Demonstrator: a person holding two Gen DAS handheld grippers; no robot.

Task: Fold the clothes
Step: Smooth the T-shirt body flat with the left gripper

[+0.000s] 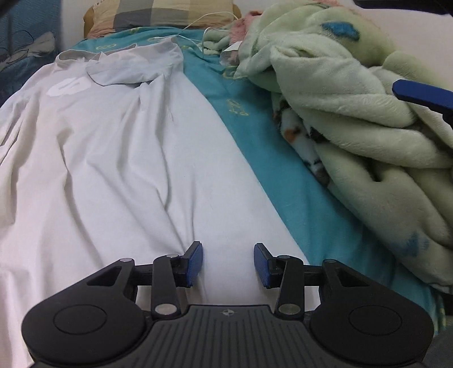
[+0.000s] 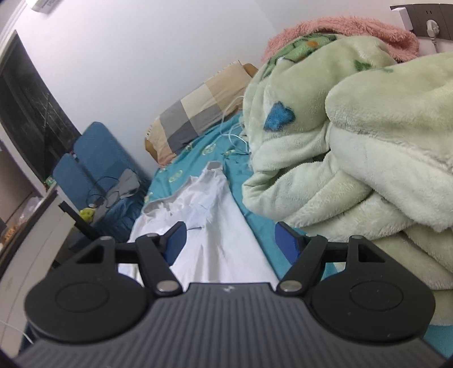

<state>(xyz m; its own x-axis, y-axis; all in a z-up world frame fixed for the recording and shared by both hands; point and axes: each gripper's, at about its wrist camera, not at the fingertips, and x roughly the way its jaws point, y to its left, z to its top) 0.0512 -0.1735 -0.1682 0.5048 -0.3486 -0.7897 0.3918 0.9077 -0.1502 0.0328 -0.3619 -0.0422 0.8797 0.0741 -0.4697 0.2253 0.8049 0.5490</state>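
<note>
Left gripper (image 1: 228,264) jaws spread wide, nothing held, low over hem end of white wrinkled cotton shirt (image 1: 113,158). Right gripper (image 2: 232,240) also wide, empty, above shirt's right edge. Shirt flat on teal bedsheet (image 1: 254,133). Right of shirt: heaped pale-green fleece blanket (image 1: 354,99). Beyond shirt collar: checked beige-grey pillow (image 2: 195,113).

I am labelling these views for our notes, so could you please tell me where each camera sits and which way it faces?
Left wrist: sits on the left gripper, low over the white shirt, looking up the bed to the checked pillow; its open fingers show.
Right wrist: sits on the right gripper, higher and tilted, facing the pillow and green blanket; open fingers show.
Shared: shirt, pillow, blanket, teal sheet.
</note>
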